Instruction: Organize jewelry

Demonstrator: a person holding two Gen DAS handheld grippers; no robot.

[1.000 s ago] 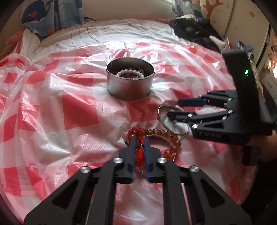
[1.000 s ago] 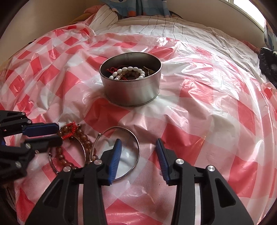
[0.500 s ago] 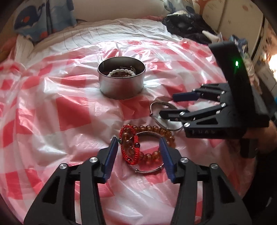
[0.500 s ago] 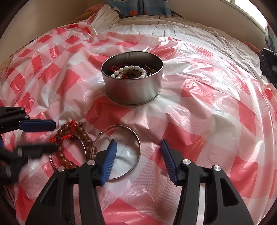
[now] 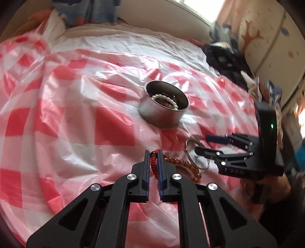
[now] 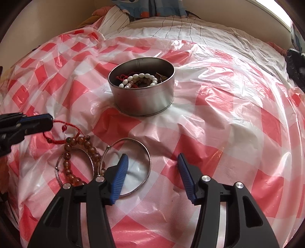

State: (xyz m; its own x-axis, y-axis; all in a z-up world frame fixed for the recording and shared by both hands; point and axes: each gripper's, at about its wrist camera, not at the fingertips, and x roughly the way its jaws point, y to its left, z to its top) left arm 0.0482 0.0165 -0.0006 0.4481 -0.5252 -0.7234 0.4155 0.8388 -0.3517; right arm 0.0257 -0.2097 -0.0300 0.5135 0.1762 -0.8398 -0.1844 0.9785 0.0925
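My left gripper [image 5: 152, 155] is shut on a red cord bracelet [image 5: 154, 164] and lifts one end of it off the sheet; the cord [image 6: 64, 129] stretches from its tip [image 6: 45, 122] in the right wrist view. An amber bead bracelet [image 6: 80, 152] and a thin wire bangle [image 6: 61, 171] lie under it. My right gripper [image 6: 151, 175] is open, low over a silver bangle [image 6: 137, 145]. A round metal tin [image 6: 142, 97] with a white bead bracelet [image 6: 139, 79] and other pieces stands beyond; it also shows in the left wrist view [image 5: 162, 112].
A red-and-white checked plastic sheet [image 6: 228, 118] covers the bed. Striped bedding [image 6: 171, 28] and a blue patterned pillow [image 6: 148, 7] lie at the far end. Dark clothes [image 5: 226, 59] are piled at the right edge by the wall.
My left gripper has closed on the red cord bracelet and pulled it up and away from the amber beads. The left view has swung left. My right gripper has stayed open over the silver bangle.
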